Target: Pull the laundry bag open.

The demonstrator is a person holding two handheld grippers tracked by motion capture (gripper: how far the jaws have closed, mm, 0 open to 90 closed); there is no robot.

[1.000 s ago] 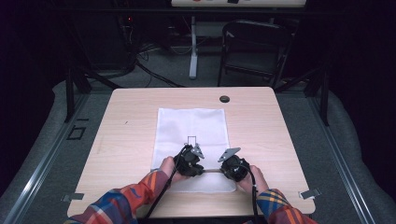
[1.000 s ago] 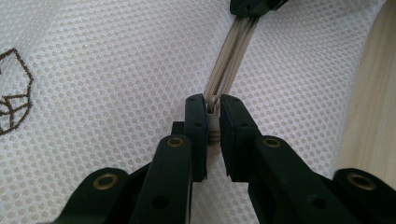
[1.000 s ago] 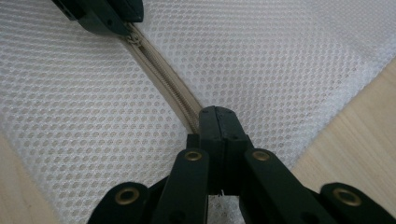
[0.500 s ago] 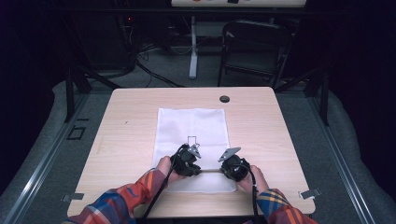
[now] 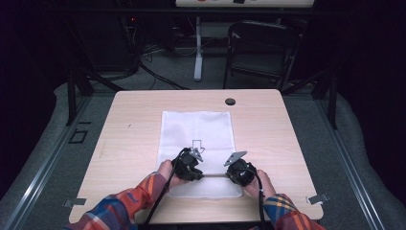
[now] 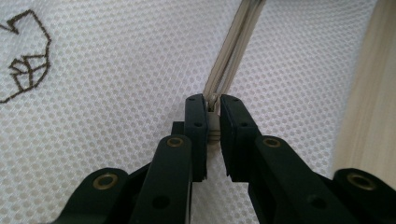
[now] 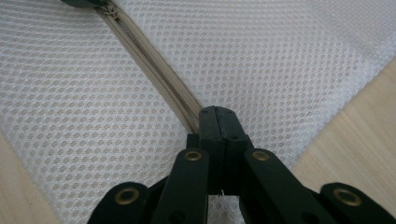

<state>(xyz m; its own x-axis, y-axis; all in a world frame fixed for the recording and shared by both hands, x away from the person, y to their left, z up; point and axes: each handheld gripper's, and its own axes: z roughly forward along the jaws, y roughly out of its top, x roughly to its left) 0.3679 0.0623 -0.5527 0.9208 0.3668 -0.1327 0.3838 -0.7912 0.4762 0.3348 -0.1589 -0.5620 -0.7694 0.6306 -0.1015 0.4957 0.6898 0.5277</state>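
A white mesh bag (image 5: 196, 127) with a dark arrow mark (image 5: 196, 145) lies flat on the wooden table (image 5: 129, 120). A beige zipper (image 5: 213, 175) runs across its near end between my two grippers. My left gripper (image 5: 203, 174) is shut on the zipper pull (image 6: 213, 125), and the zipper tape (image 6: 233, 51) stretches away from its jaws (image 6: 213, 109). My right gripper (image 5: 225, 175) is shut on the zipper's other end (image 7: 192, 116), its jaws pressed together (image 7: 217, 116). The zipper teeth (image 7: 154, 70) look closed up to the left gripper (image 7: 86, 2).
A small black round cap (image 5: 230, 101) sits near the table's far edge. Behind the table are a dark chair (image 5: 261, 48), a white stand (image 5: 197, 48) and floor cables. Bare wood lies on both sides of the bag.
My left gripper has slid a little to the left along the zipper, widening the gap to the right gripper. The right gripper has stayed put.
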